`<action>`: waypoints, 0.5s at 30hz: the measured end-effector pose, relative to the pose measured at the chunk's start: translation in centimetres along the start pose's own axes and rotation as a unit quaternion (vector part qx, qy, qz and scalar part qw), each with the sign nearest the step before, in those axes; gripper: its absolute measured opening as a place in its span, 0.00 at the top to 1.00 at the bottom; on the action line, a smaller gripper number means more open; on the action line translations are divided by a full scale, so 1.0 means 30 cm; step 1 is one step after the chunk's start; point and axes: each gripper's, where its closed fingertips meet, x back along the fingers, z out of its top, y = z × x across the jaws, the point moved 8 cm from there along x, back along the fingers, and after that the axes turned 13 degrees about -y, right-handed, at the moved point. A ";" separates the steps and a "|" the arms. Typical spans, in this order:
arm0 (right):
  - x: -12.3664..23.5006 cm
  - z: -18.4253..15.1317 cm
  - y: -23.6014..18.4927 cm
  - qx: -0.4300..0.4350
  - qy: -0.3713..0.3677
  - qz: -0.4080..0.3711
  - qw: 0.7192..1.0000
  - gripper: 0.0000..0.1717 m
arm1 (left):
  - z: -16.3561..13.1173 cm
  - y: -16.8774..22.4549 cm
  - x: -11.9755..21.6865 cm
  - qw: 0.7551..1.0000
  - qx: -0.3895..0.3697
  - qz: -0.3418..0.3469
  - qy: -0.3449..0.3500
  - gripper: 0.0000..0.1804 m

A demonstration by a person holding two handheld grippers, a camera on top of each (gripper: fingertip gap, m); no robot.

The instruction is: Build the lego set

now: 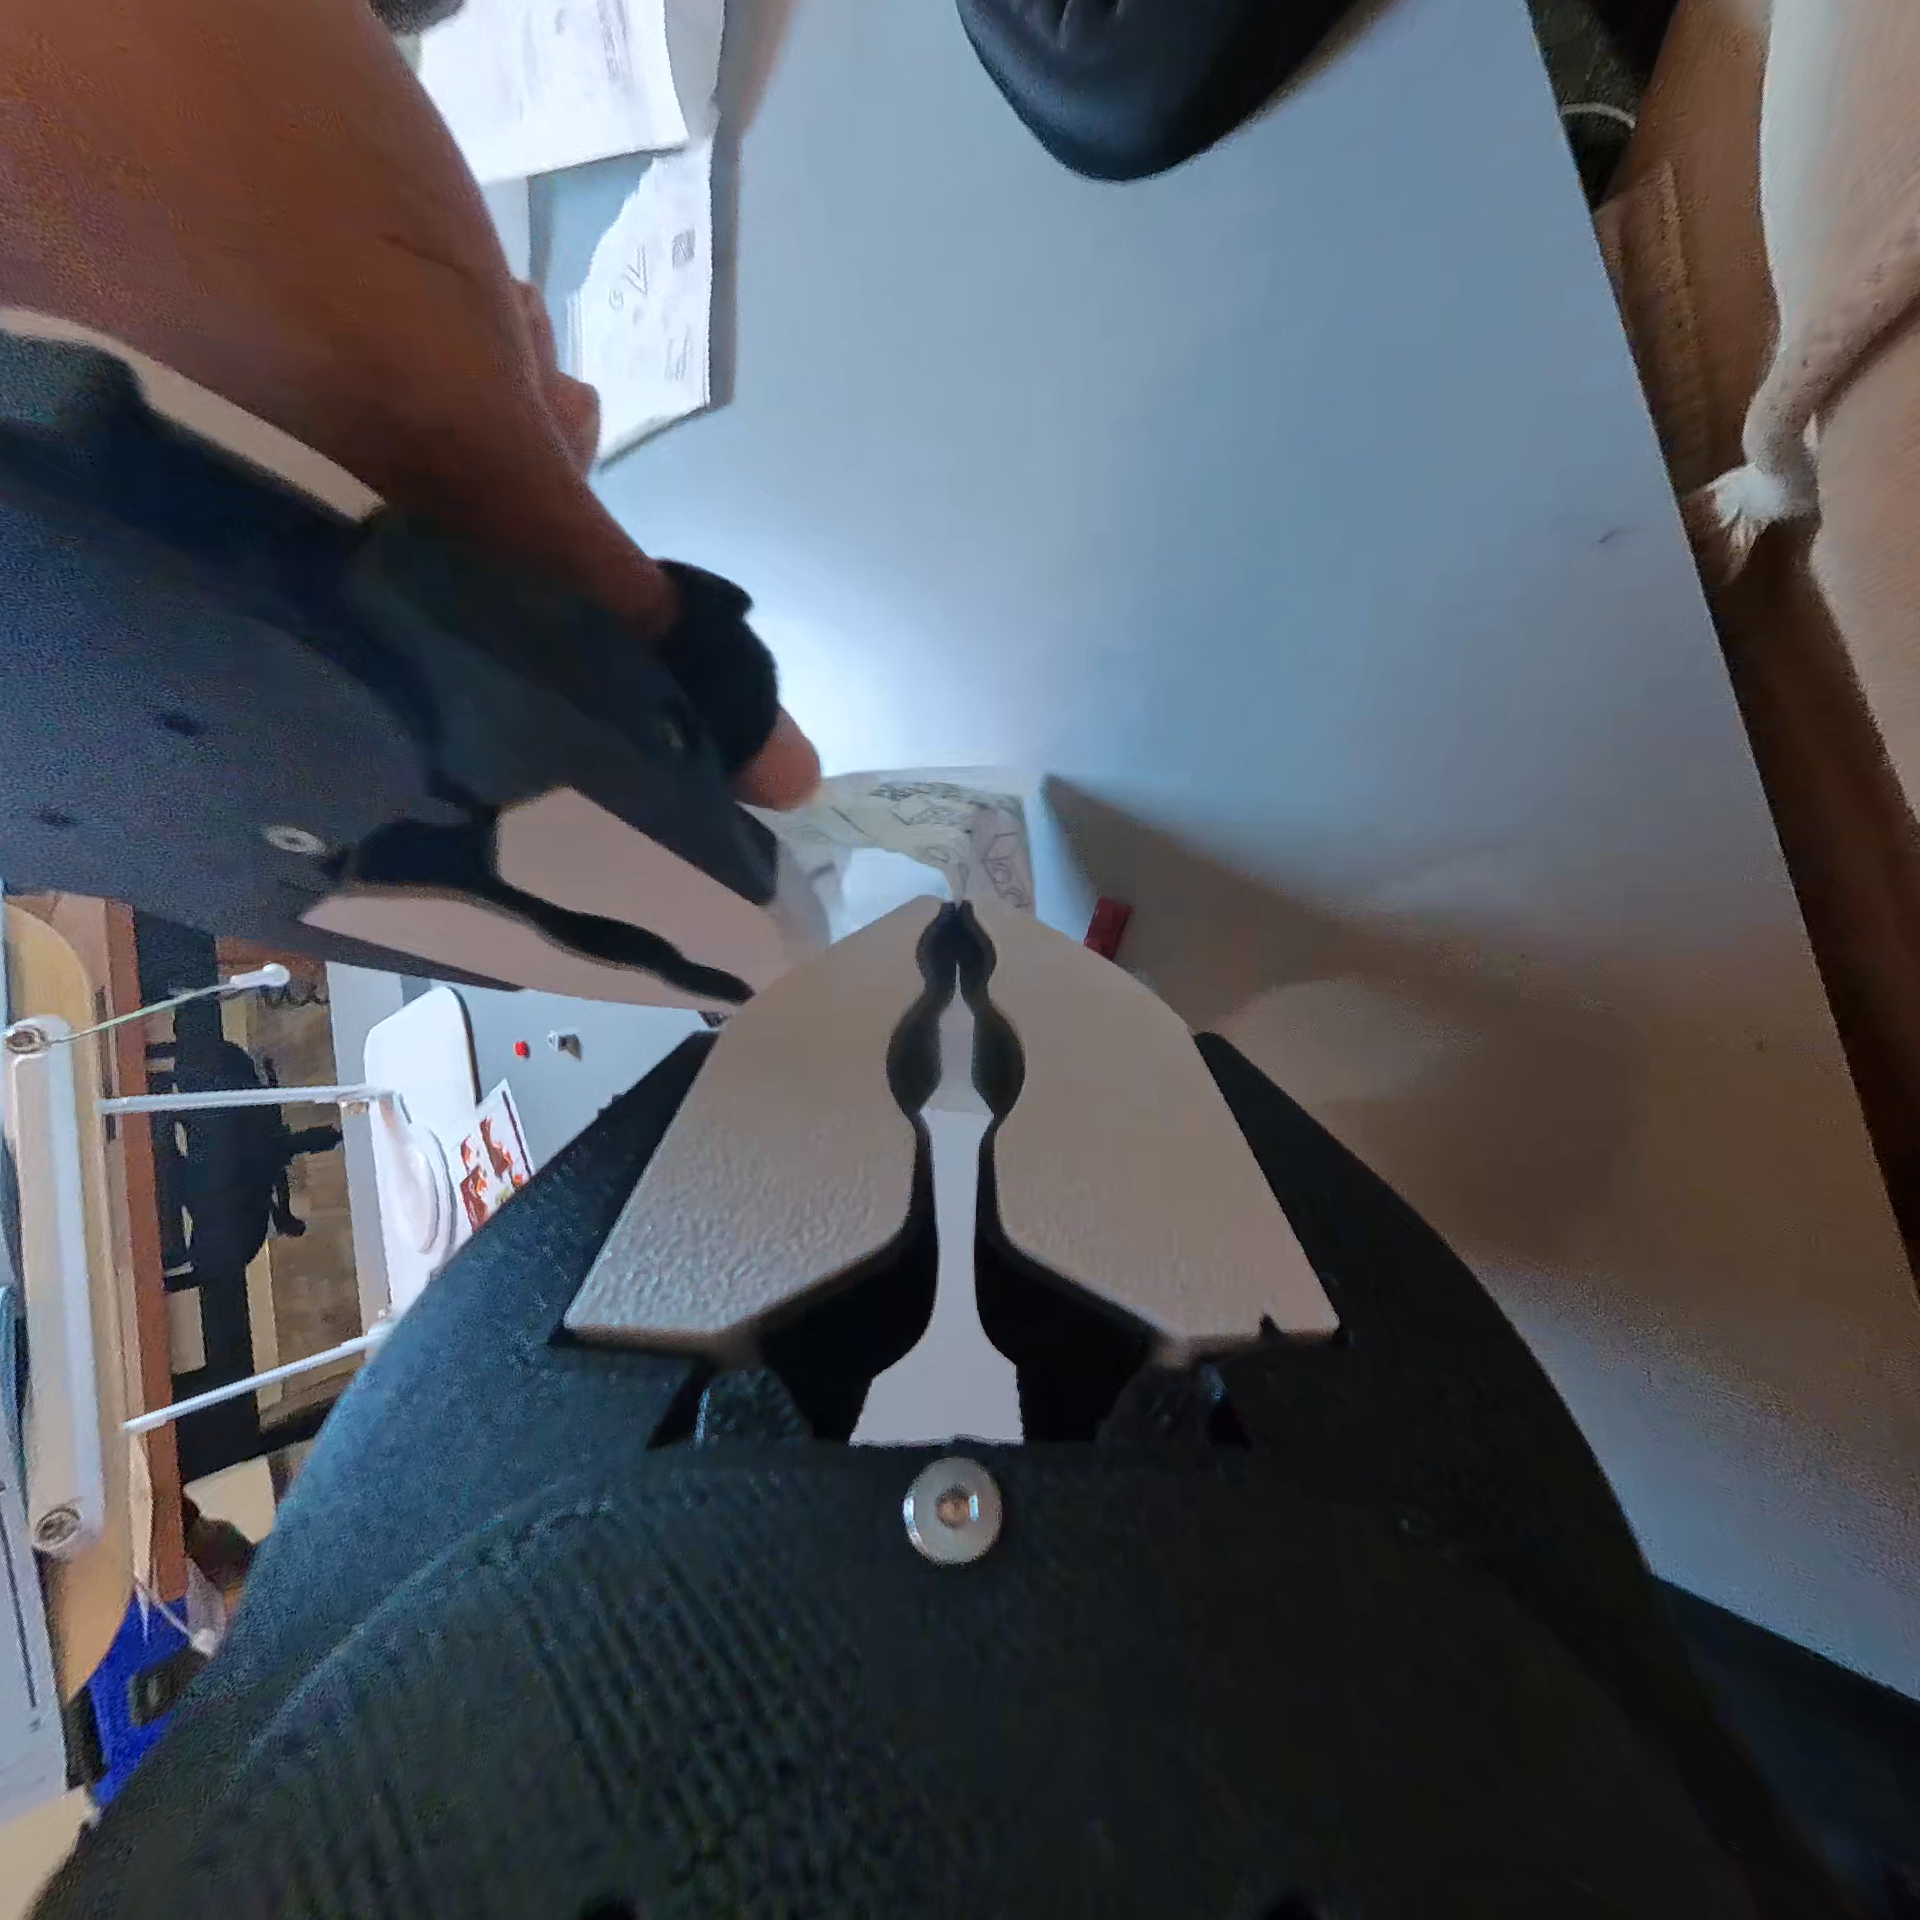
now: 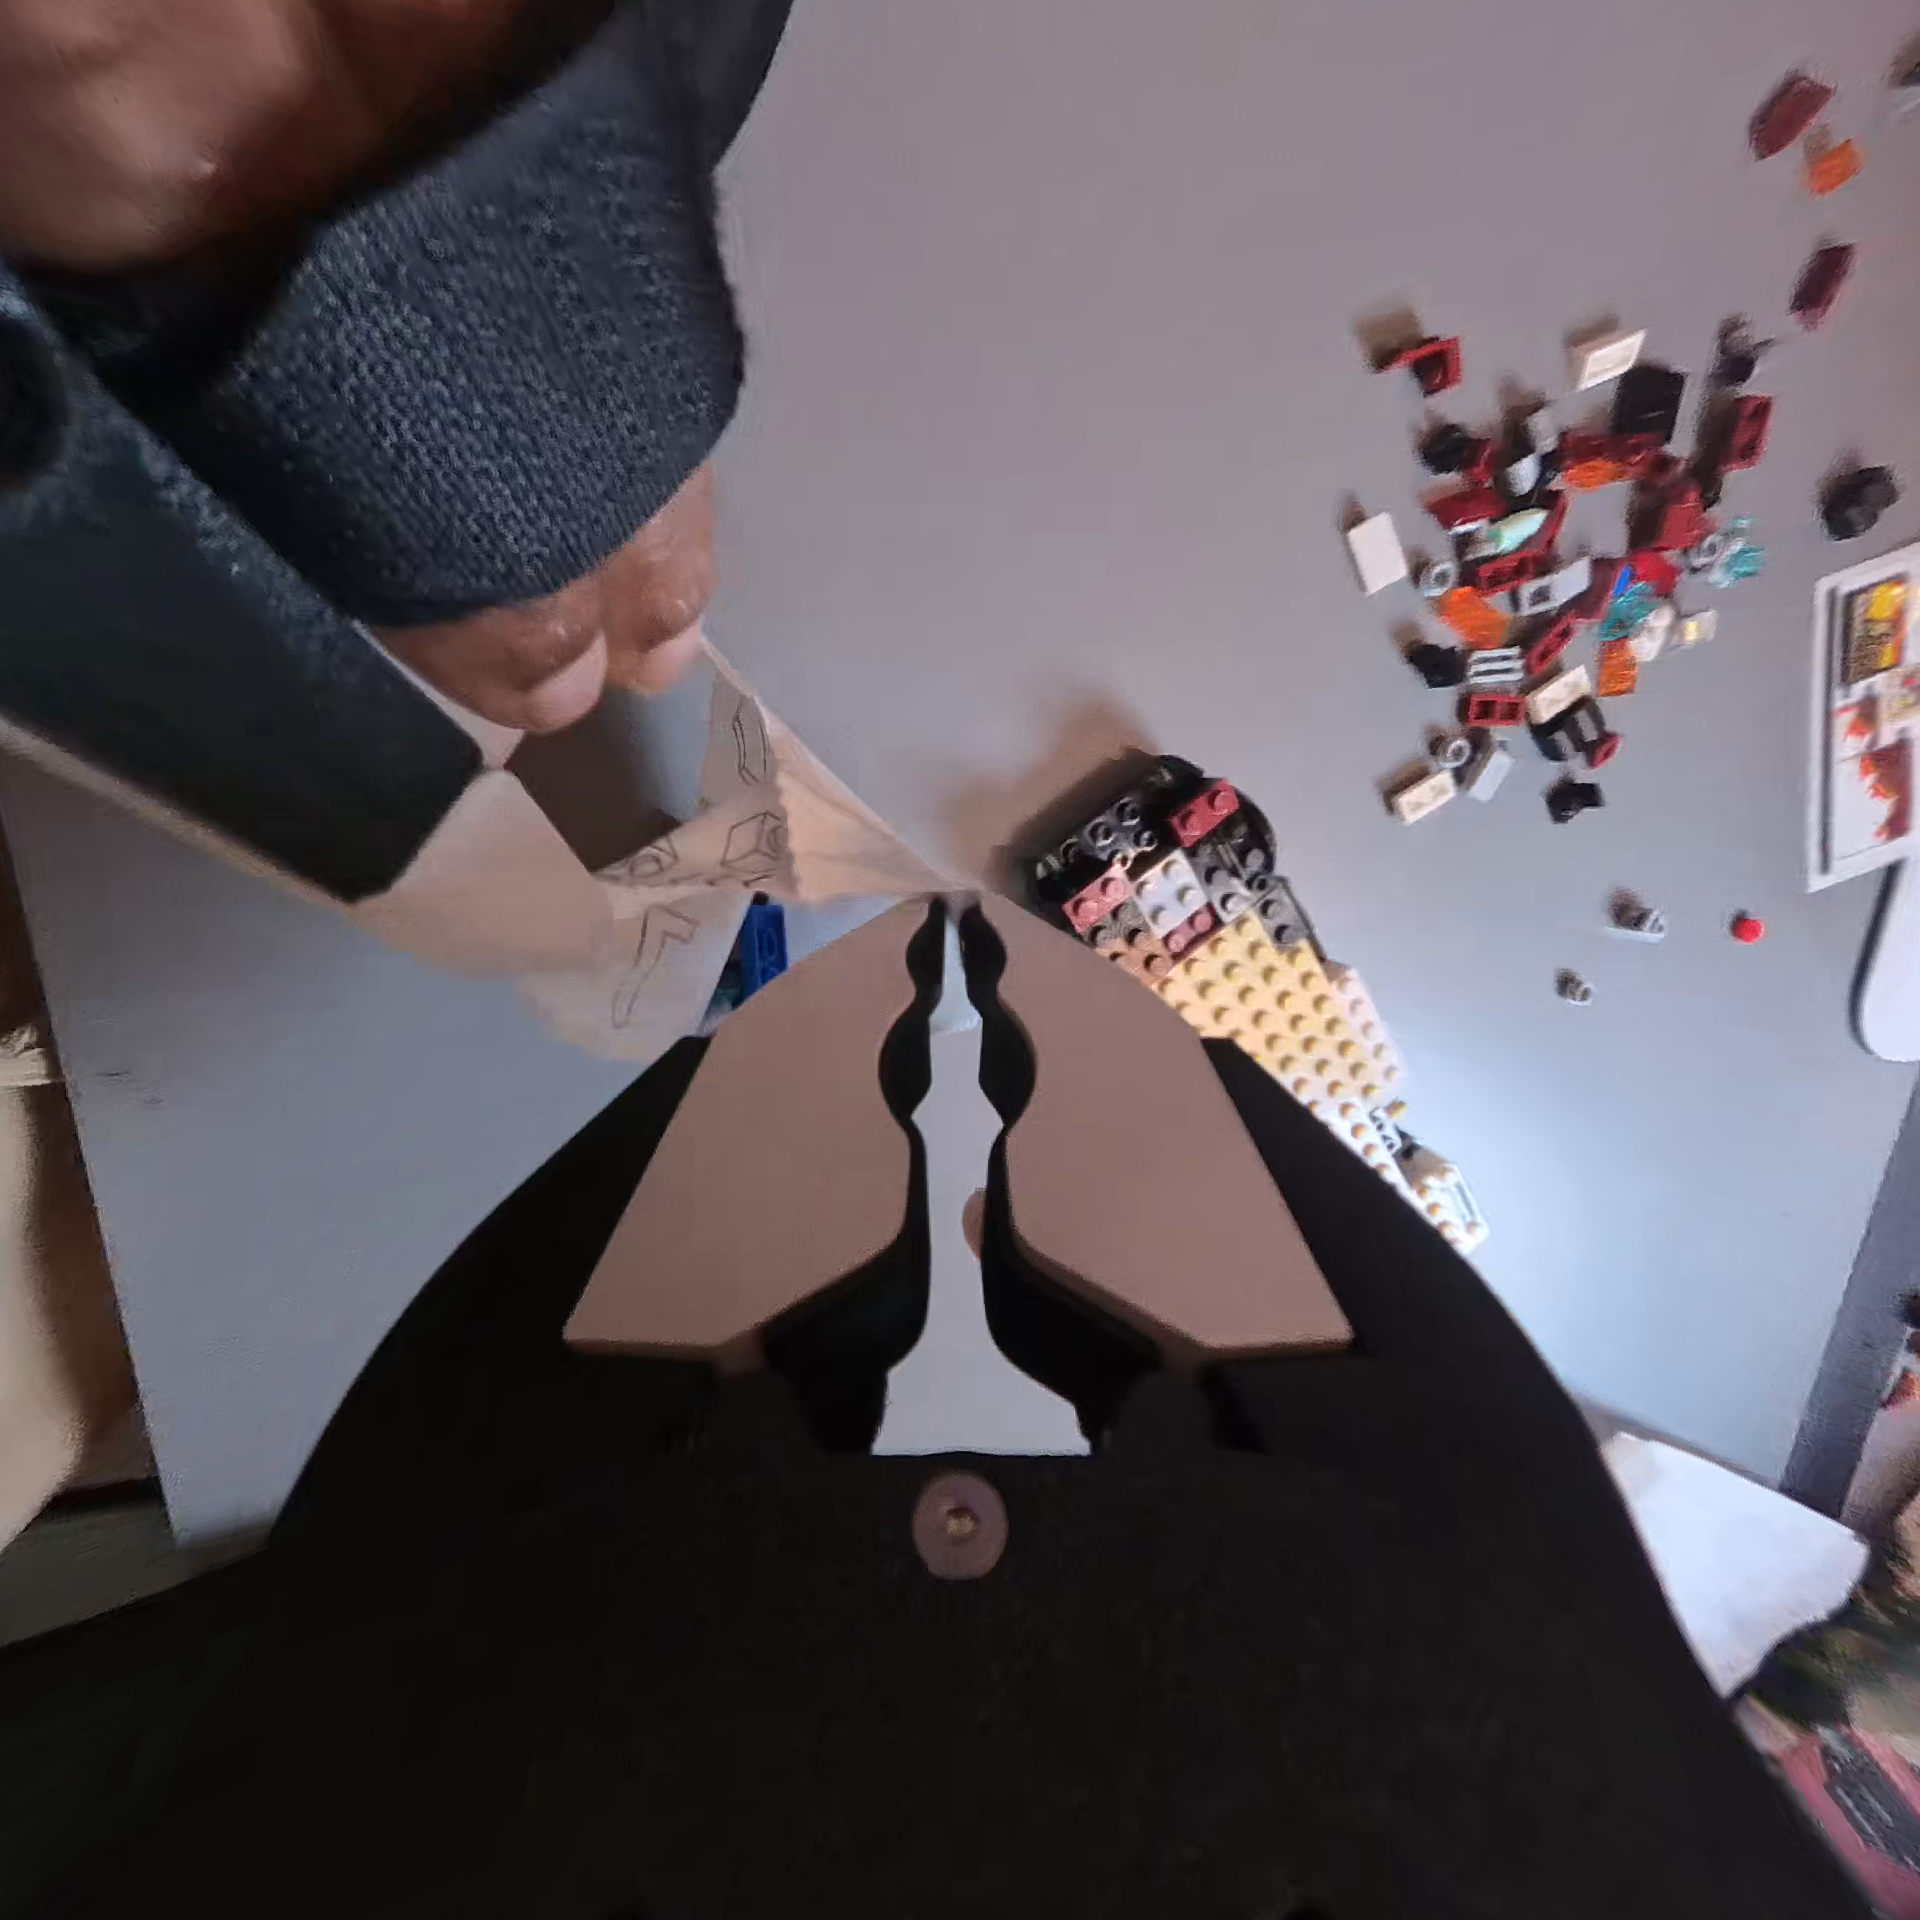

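A pale paper bag (image 2: pixel 727 831) printed with brick outlines is stretched between my two grippers above the white table (image 2: pixel 1039 364). My right gripper (image 2: pixel 951 909) is shut on one edge of the bag's mouth. My left gripper (image 1: pixel 958 909) is shut on the bag's other edge (image 1: pixel 935 821). The right gripper (image 1: pixel 623 883) shows at the left of the left wrist view, with a gloved hand on it. A blue brick (image 2: pixel 764 951) shows inside the bag's opening. A part-built brick model (image 2: pixel 1226 935) with a tan plate lies just right of the right gripper.
Several loose red, black, white and orange bricks (image 2: pixel 1538 561) are scattered at the right, beside an instruction booklet (image 2: pixel 1870 717). A small red piece (image 1: pixel 1107 925) lies by the left gripper. Printed sheets (image 1: pixel 623 260) and a black object (image 1: pixel 1122 83) lie farther off. The grippers' ends are close to 6 cm from one another.
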 end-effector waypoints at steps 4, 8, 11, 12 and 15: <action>0.047 0.008 0.017 -0.005 0.038 -0.046 0.998 1.00 | -0.035 0.019 -0.021 1.000 0.020 -0.009 -0.017 1.00; 0.048 0.017 -0.017 0.023 0.046 -0.076 0.996 1.00 | -0.037 0.032 -0.013 0.999 0.038 -0.035 0.000 1.00; 0.050 0.008 -0.021 0.038 0.057 -0.090 0.994 1.00 | -0.047 0.017 0.012 0.997 0.054 -0.026 0.042 0.99; 0.056 0.001 -0.019 0.042 0.067 -0.092 0.993 1.00 | -0.054 0.010 0.034 0.995 0.069 -0.037 0.066 0.95; 0.085 -0.027 -0.013 0.053 0.104 -0.090 0.989 1.00 | -0.105 -0.042 0.112 0.982 0.134 -0.038 0.130 0.89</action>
